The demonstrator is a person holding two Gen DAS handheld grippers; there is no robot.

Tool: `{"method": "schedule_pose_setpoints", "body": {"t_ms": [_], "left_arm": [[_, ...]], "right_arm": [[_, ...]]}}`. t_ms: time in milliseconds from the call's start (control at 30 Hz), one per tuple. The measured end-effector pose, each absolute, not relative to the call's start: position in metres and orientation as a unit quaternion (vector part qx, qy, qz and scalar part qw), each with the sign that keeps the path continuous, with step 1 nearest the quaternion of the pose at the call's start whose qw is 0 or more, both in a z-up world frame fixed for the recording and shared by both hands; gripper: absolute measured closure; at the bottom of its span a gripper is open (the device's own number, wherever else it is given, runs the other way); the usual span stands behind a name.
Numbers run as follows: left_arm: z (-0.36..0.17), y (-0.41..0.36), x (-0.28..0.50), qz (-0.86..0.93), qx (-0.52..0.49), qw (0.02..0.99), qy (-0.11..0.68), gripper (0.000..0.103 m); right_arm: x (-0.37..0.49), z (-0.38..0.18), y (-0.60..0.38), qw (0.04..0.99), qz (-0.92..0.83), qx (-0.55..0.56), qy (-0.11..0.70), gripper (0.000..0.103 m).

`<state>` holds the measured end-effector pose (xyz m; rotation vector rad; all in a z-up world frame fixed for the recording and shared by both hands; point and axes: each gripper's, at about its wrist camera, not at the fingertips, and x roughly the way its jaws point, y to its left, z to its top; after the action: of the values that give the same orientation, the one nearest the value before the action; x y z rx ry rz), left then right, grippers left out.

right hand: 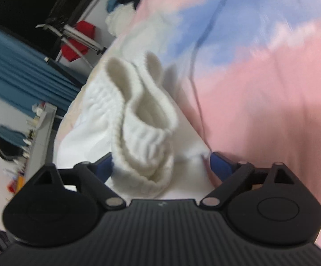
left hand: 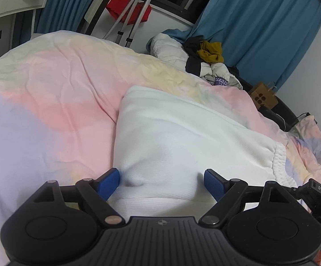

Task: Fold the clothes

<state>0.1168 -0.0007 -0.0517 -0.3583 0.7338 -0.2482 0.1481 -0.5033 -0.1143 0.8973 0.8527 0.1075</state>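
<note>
L gripper [left hand: 161,182] jaws wide, straddling near edge of white garment [left hand: 182,137], nothing gripped | R gripper [right hand: 160,166] jaws wide, ribbed cuffs [right hand: 147,133] between pads, not pinched | garment lies folded on pastel duvet [left hand: 49,102] | risk: cuff stack is springy, may flop open & undo fold w/o hold | containers: paper bag [left hand: 263,97] at bedside, contents n/v

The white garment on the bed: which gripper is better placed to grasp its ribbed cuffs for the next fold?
Probably the right gripper. Its jaws stand open around the ribbed cuffs of the white garment. The left gripper is open over plain cloth, and there the cuffs lie off to its right.
</note>
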Motion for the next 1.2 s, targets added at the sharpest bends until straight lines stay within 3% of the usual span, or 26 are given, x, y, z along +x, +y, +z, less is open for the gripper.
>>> {"method": "schedule_pose_setpoints", "body": {"t_ms": [167,400,700,1000,1067,1133,1200], "left_arm": [[-0.054,-0.002,0.118,-0.117,-0.169,0.912,0.356,0.018],[-0.059,0.003,0.125,-0.113,-0.191,0.905,0.362,0.018],[-0.065,0.004,0.13,-0.114,-0.199,0.902,0.365,0.018],[-0.075,0.012,0.135,-0.114,-0.233,0.894,0.366,0.018],[-0.079,0.011,0.138,-0.116,-0.233,0.892,0.369,0.018],[-0.082,0.007,0.139,-0.116,-0.225,0.894,0.371,0.018],[-0.084,0.005,0.14,-0.113,-0.222,0.895,0.37,0.022]], "right_arm": [[0.144,-0.11,-0.498,0.798,0.074,0.451,0.393,0.009],[0.137,-0.079,-0.494,0.808,0.158,0.471,0.316,0.009],[0.17,-0.118,-0.471,0.803,0.082,0.452,0.38,0.008],[0.167,-0.081,-0.454,0.834,0.154,0.437,0.3,0.01],[0.173,-0.092,-0.452,0.832,0.122,0.431,0.327,0.025],[0.179,-0.105,-0.45,0.829,0.09,0.424,0.354,0.047],[0.177,-0.106,-0.448,0.829,0.078,0.427,0.354,0.053]]}}
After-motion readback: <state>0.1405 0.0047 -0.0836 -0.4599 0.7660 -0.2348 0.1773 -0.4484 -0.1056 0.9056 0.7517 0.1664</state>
